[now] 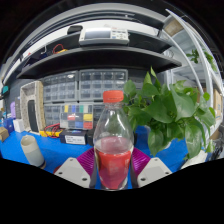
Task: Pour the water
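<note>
Landmark: the clear plastic bottle (113, 140), standing upright just ahead of the gripper (113, 172).

Far left of the bottle: a dark upright box-like item (31, 106) on the blue table (50, 155); its make is unclear. Nearer, left of the bottle and low: a pale rounded cylinder (33, 151) lying tilted on the blue surface. Cannot tell what it is.

Left-behind the bottle: small boxes with coloured labels (73, 120) stacked against the back. Above them, a shelving unit (90, 60) runs across behind the bottle, with a grey flat device (104, 35) on its top level.

Centre: bottle has a red-orange cap (114, 97), clear upper body, reddish-pink liquid (113, 158) filling the lower part. Its base sits between the two fingers. Left white finger (72, 172) and right white finger (153, 170) flank it; magenta pads (87, 159) show on the inner faces at either side of the bottle's lower body. Pads appear close against the bottle walls, but whether both actually press on it cannot be told.

Right of the bottle: a leafy green plant (172, 108), broad leaves, reaching close to the bottle's shoulder and spreading out further right. Blue table continues below the leaves.
</note>
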Tool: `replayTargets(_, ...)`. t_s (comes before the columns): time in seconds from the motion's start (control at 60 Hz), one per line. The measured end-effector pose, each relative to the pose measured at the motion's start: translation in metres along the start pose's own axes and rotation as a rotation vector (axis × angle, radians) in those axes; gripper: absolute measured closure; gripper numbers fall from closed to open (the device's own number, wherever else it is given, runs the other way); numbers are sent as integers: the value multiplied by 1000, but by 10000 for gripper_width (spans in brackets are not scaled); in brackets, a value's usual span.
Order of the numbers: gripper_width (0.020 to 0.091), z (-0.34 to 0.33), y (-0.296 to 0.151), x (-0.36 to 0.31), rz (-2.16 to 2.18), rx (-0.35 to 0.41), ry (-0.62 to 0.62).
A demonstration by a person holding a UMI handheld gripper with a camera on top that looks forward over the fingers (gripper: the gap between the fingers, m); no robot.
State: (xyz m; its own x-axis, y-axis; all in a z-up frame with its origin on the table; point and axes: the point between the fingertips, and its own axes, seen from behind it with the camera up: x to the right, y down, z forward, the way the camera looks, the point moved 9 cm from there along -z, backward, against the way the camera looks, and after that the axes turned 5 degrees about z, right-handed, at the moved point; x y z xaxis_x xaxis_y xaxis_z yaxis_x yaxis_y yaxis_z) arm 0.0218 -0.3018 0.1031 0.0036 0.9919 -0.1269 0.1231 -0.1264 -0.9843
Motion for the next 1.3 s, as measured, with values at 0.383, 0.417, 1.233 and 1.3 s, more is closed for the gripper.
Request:
replayTargets(0.383, 707, 5, -1, -36, -364, -31, -31)
replayTargets(0.417, 707, 5, -1, -43, -404, -40, -39)
replayTargets(1.233, 709, 34, -37, -162, -1848, -175, -64)
replayTargets(1.3, 706, 37, -39, -169, -1950, -166, -43)
